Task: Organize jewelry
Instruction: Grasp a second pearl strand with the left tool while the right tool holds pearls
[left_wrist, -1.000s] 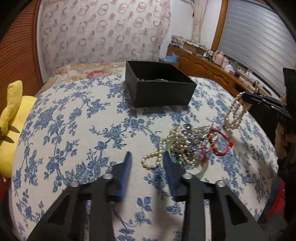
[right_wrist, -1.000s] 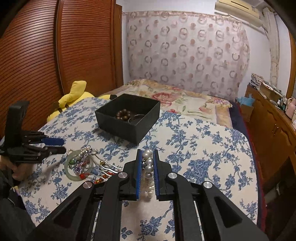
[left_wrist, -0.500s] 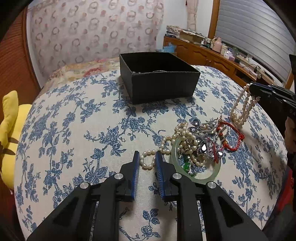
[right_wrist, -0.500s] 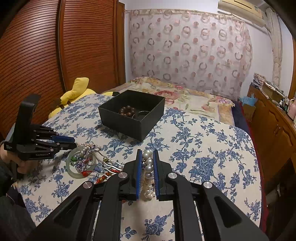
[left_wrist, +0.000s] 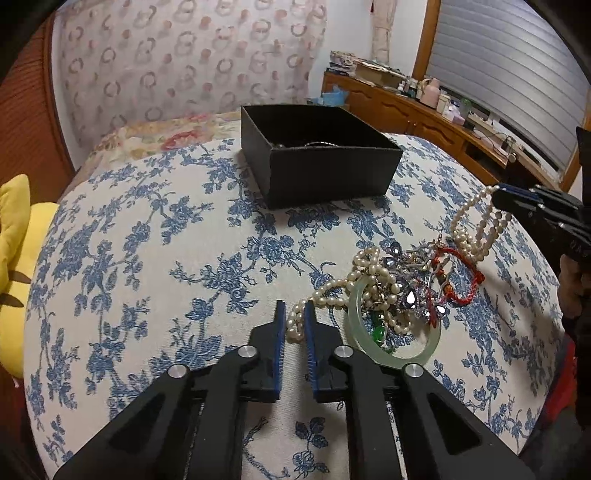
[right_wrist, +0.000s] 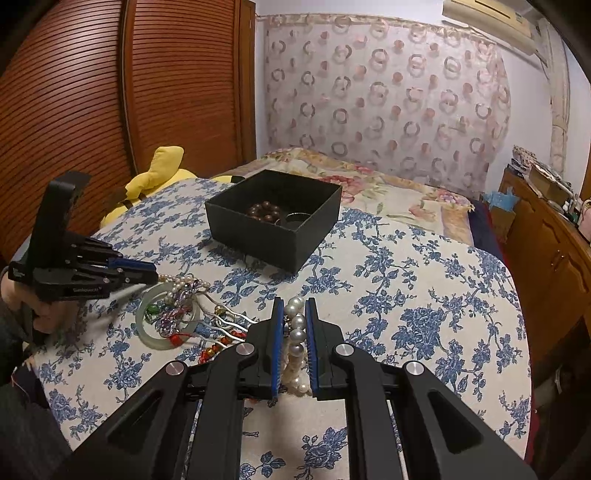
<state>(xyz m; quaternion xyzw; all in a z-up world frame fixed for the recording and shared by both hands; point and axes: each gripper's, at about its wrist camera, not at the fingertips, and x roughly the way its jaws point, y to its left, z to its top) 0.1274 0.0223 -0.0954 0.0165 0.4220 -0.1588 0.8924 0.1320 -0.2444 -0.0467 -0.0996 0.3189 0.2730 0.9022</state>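
Observation:
A black open box (left_wrist: 317, 158) sits on the blue-floral cloth; the right wrist view shows brown beads (right_wrist: 265, 212) inside it. A tangled pile of jewelry (left_wrist: 402, 291) with a green jade bangle (left_wrist: 391, 332), red cord and pearl strands lies in front of it. My left gripper (left_wrist: 294, 314) has closed on a loop of a pearl strand (left_wrist: 295, 325) at the pile's edge. My right gripper (right_wrist: 294, 314) is shut on a pearl necklace (right_wrist: 295, 339), held above the cloth; it hangs at the right in the left wrist view (left_wrist: 476, 229).
A yellow plush toy (left_wrist: 14, 258) lies at the table's left edge. A bed with a floral cover (right_wrist: 388, 184) is behind the table. A wooden dresser (left_wrist: 424, 114) with clutter runs along the right wall.
My left gripper moved forward to the pearl loop and its jaws closed around it. My right gripper lifted slightly with the pearl necklace still held.

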